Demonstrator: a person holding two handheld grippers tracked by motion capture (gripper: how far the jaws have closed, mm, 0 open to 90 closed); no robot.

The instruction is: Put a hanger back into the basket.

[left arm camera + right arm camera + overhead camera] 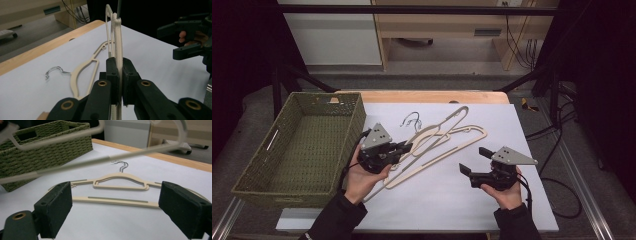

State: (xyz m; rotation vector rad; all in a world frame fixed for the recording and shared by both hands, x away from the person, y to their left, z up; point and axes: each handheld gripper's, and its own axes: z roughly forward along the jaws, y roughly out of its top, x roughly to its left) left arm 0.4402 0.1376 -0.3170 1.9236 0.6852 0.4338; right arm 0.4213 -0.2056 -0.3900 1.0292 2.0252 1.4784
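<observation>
Cream plastic is showing between the pads of the left gripper, which is clamping a lifted hanger near the table's centre. A second hanger is lying flat on the white sheet. The right gripper, at four o'clock, is gaping wide and holding nothing. A green woven basket is sitting at nine o'clock.

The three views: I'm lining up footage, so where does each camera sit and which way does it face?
High view: above the person's side, looking forward and down on the table, basket and hangers; both forearms show.
Left gripper view: rides the left gripper, looking along jaws shut on the raised hanger; the right gripper beyond.
Right gripper view: rides the right gripper, open jaws facing the flat hanger.
Shared: both hangers.
</observation>
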